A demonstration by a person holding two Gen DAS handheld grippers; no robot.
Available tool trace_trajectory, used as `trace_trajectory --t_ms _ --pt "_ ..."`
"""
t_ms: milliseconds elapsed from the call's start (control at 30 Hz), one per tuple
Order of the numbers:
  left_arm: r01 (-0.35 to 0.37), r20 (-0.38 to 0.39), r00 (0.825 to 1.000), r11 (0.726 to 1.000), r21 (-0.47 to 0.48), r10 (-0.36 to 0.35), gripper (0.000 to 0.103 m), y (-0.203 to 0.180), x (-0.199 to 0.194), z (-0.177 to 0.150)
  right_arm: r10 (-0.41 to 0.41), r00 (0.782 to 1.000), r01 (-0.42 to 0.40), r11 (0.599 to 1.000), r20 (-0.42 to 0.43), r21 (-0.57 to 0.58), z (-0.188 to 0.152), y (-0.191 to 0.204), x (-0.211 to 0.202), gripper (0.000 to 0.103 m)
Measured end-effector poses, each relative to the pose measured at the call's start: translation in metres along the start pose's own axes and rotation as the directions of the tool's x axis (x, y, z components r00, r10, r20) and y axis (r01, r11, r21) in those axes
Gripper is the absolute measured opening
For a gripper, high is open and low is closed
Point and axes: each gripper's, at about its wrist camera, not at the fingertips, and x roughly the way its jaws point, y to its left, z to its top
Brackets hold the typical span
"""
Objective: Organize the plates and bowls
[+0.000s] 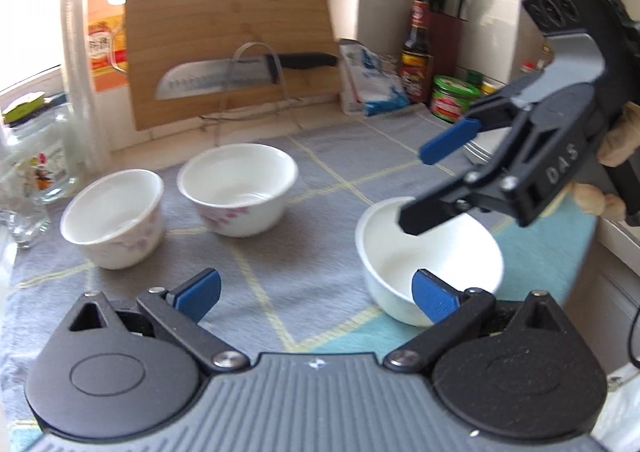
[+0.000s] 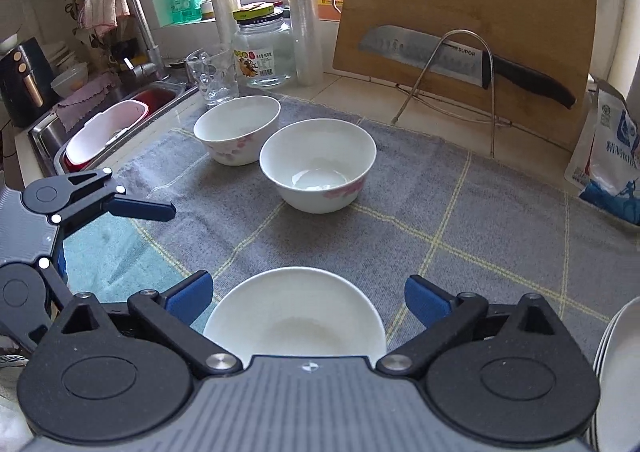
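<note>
Both tools are spread and hold nothing: the right tool hovers over the plain bowl, the left tool beside it, presumably lining up to stack it with the flowered bowls.

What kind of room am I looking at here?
Most likely a home kitchen counter: a steel sink with a tap, a kitchen knife on a wooden chopping board, and white ceramic bowls on a grey cloth.

White bowls, pink floral print
</note>
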Motion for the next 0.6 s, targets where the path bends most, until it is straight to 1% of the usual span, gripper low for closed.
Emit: trace_trajectory --t_ms 100,200,433,600 --pt "-0.032 0.023 0.999 0.999 -0.012 0.032 0.101 0.011 0.005 0.006 -0.023 1.000 0.023 0.999 0.003 -0.035 0.009 0.000 0.004 0.103" --pt "-0.060 0.035 0.998 0.998 -0.006 0.060 0.101 0.015 0.013 0.012 -0.025 1.000 0.025 0.998 0.003 -0.057 0.018 0.000 0.008 0.103" --pt "-0.060 0.034 0.998 0.998 -0.020 0.060 0.101 0.021 0.035 0.018 -0.065 0.998 0.065 0.993 0.007 -0.095 0.036 -0.001 0.021 0.103" --pt "-0.069 0.024 0.997 0.997 -0.018 0.069 0.101 0.025 0.053 0.020 -0.043 0.999 0.044 0.995 0.013 -0.093 0.050 -0.010 0.032 0.103"
